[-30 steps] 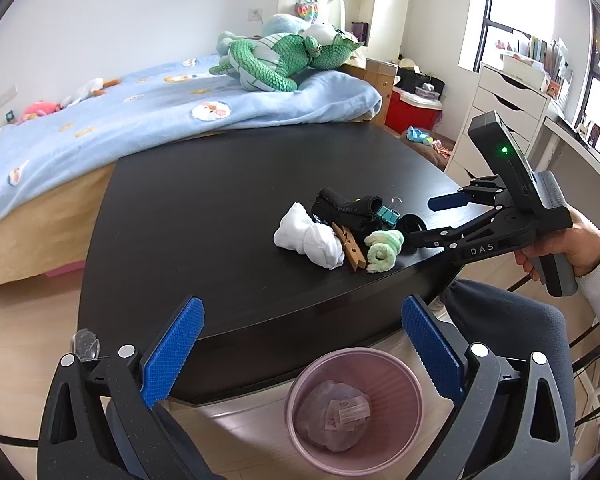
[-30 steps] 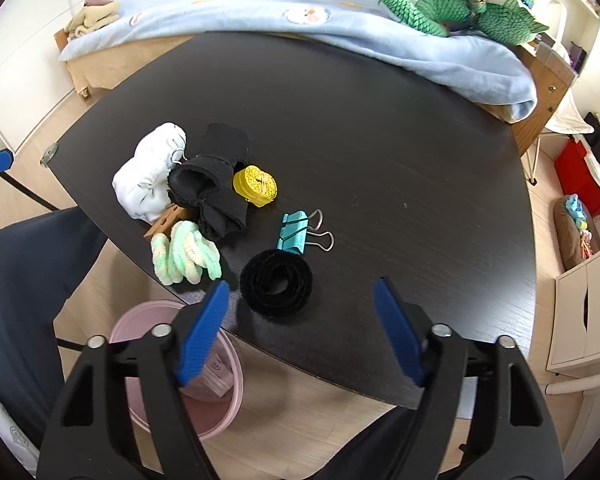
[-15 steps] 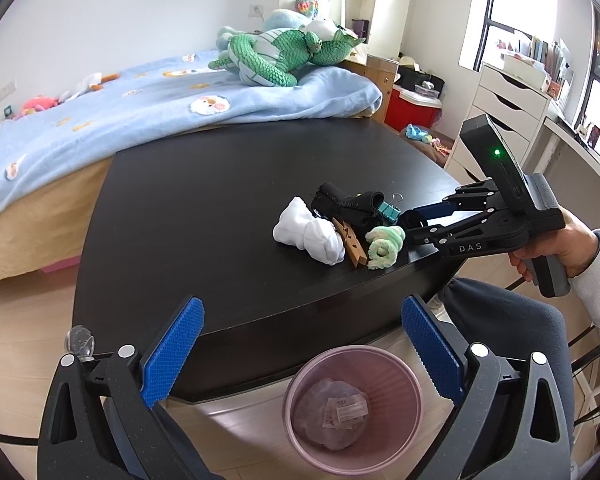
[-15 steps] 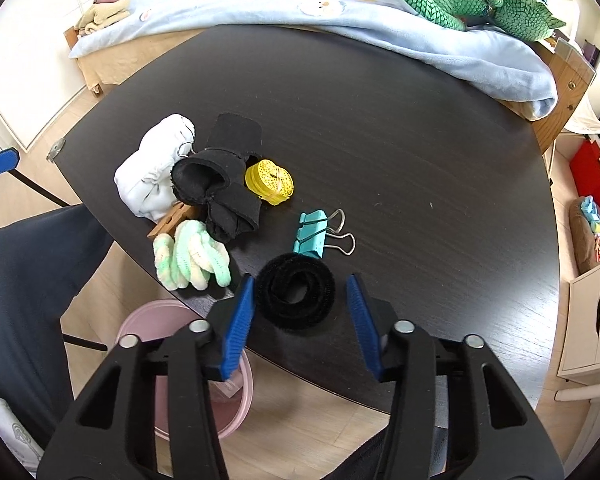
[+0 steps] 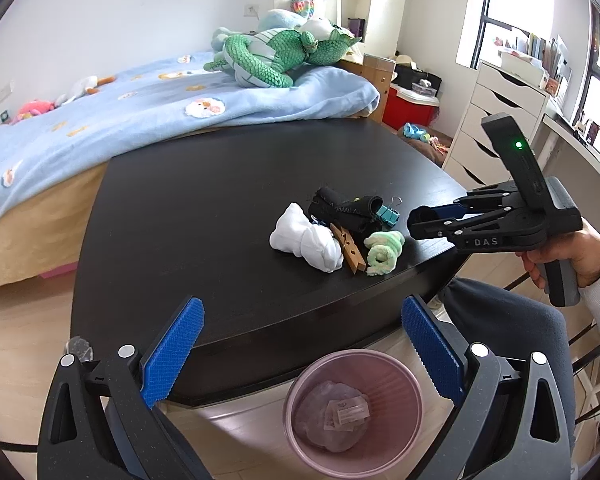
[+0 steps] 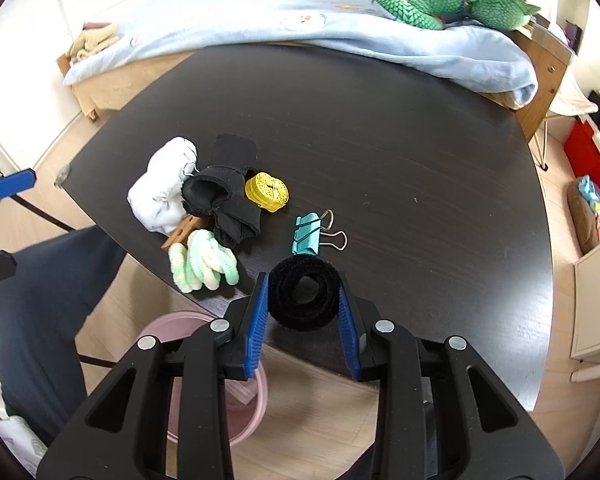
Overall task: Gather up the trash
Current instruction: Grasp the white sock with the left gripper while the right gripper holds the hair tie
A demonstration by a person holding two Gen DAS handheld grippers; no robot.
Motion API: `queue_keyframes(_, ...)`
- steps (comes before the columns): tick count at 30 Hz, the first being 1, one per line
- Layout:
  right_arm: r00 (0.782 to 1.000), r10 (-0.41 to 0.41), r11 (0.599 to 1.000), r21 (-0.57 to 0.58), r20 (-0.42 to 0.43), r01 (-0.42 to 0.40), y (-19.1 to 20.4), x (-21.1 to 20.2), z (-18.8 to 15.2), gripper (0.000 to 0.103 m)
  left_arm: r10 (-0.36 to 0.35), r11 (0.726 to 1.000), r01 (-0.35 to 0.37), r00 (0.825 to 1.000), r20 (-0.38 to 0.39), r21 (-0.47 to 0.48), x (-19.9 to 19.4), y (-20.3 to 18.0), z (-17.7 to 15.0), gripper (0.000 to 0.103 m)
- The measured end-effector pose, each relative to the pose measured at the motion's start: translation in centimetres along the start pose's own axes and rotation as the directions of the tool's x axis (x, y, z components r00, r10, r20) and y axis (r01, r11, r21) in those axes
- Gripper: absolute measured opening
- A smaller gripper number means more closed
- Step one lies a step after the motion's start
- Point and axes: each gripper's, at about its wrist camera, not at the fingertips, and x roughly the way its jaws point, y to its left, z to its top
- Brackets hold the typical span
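My right gripper (image 6: 303, 312) is shut on a black velcro roll (image 6: 304, 300) at the near edge of the black table (image 6: 380, 128); it also shows in the left wrist view (image 5: 420, 222). My left gripper (image 5: 300, 344) is open and empty, held above the pink trash bin (image 5: 354, 408), which holds crumpled plastic. On the table lie a white cloth wad (image 5: 306, 240), a black fabric piece (image 6: 220, 204), a wooden clothespin (image 5: 348, 246), a green-white scrunchie (image 6: 200, 264), a yellow tape roll (image 6: 266, 192) and a teal binder clip (image 6: 308, 232).
A bed with a blue blanket (image 5: 140, 112) and a green plush (image 5: 276, 56) stands behind the table. White drawers (image 5: 496, 120) and a red box (image 5: 408, 106) are at the right. The person's legs (image 5: 508, 328) are beside the bin.
My right gripper moved forward over the black velcro roll and closed on it. The left gripper stayed open above the bin.
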Motion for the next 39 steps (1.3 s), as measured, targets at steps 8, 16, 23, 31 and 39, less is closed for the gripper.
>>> queue_keyframes(8, 1.0, 0.008, 1.0, 0.018, 0.029, -0.009, 0.5, -1.8, -0.5, 0.032, -0.007, 1.0, 0.007, 1.0, -0.008, 0.022, 1.0, -0.2, 1.7, 0.095)
queue_keyframes(16, 0.998, 0.003, 1.0, 0.006, 0.056, -0.004, 1.0, -3.2, -0.4, 0.032, -0.038, 0.999, 0.04, 0.998, -0.049, 0.021, 3.7, 0.1, 3.9, 0.095)
queue_keyframes(23, 0.998, 0.0, 1.0, 0.007, 0.061, 0.0, 0.9, -3.6, -0.4, 0.032, -0.036, 0.999, 0.039, 0.993, -0.113, 0.028, 7.0, 0.4, 4.7, 0.095)
queue_keyframes(31, 0.998, -0.001, 1.0, 0.014, 0.062, 0.0, 0.6, -3.7, -0.6, 0.032, -0.043, 0.999, 0.045, 0.988, -0.149, 0.011, 9.4, 0.7, 4.4, 0.087)
queue_keyframes(39, 0.998, 0.001, 1.0, 0.018, 0.062, -0.002, 0.6, -3.4, -0.6, 0.032, -0.062, 0.998, 0.061, 0.982, -0.177, -0.008, 10.2, 0.9, 4.1, 0.037)
